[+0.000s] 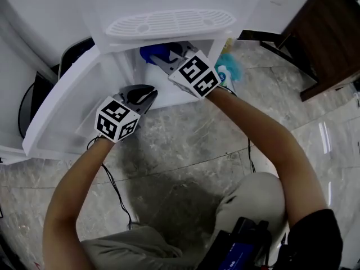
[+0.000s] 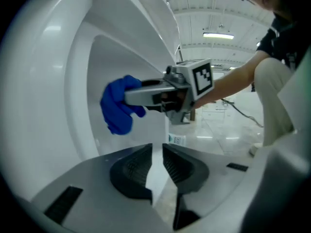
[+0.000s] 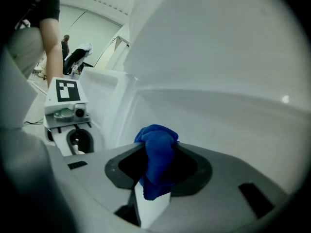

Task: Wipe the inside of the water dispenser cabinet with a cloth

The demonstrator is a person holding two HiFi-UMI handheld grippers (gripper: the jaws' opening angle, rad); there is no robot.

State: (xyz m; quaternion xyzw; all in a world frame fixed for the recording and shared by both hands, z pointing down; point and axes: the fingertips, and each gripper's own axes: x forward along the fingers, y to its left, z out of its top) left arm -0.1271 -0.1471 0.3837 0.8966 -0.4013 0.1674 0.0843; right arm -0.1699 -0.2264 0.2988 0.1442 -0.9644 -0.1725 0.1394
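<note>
The dispenser's grille top [image 1: 169, 22] hides the cabinet [image 1: 121, 66] inside; the cloth [image 1: 152, 53], at its 6 o'clock, shows partly.

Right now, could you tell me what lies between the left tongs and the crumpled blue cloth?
Nothing: in the left gripper view, only bare white cabinet wall shows there.

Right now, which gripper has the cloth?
The right gripper: its jaws are clamped on the blue cloth. The left gripper has its jaws nearly together with nothing between them.
</note>
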